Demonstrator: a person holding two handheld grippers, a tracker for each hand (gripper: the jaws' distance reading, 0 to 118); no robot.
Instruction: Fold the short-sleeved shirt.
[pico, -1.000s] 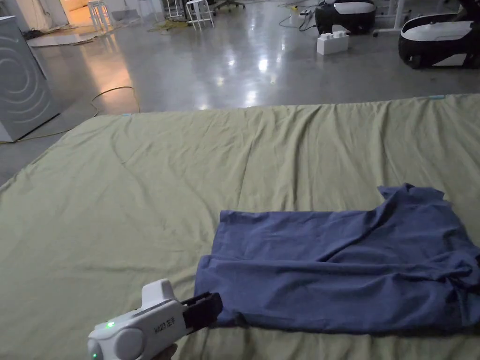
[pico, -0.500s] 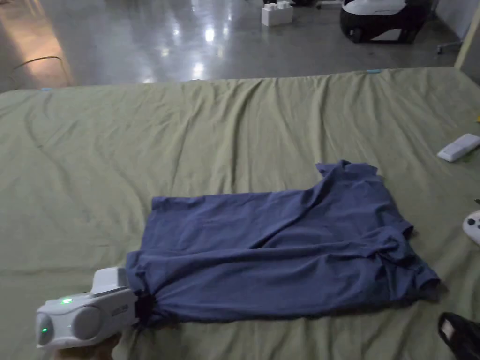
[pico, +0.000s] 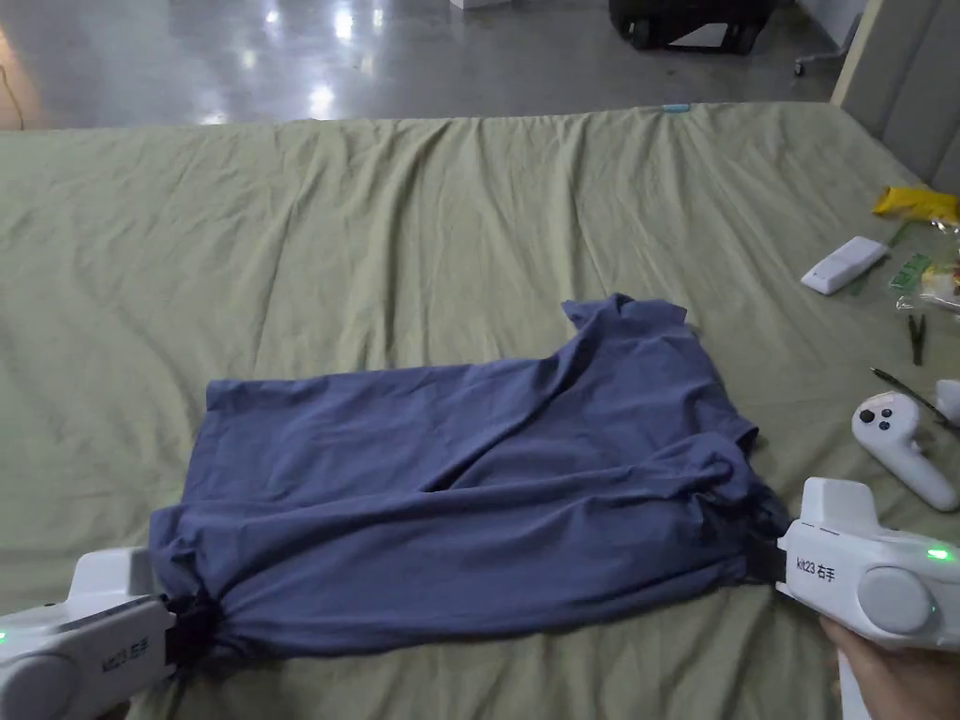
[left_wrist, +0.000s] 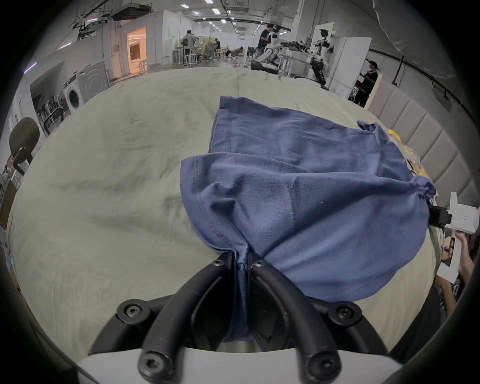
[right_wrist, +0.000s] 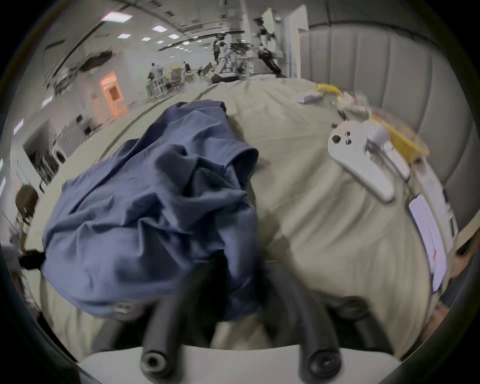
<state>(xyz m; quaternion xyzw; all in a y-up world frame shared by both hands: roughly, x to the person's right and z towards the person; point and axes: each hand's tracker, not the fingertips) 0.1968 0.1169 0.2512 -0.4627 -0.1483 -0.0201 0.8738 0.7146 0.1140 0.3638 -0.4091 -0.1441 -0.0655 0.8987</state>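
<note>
Head view | left tongs (pico: 192, 626) pinch shirt (pico: 450, 487) | right tongs (pico: 764, 561) likely too | controller (pico: 898, 445) beside

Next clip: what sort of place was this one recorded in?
Most likely a robotics lab or test hall staged with a bed, not a home: a wide polished concrete floor, robot rigs with people working in the background, and a washing machine by the wall.

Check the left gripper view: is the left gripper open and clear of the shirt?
No, the left gripper has both jaws pinched shut on a bunched corner of the blue shirt.
</note>
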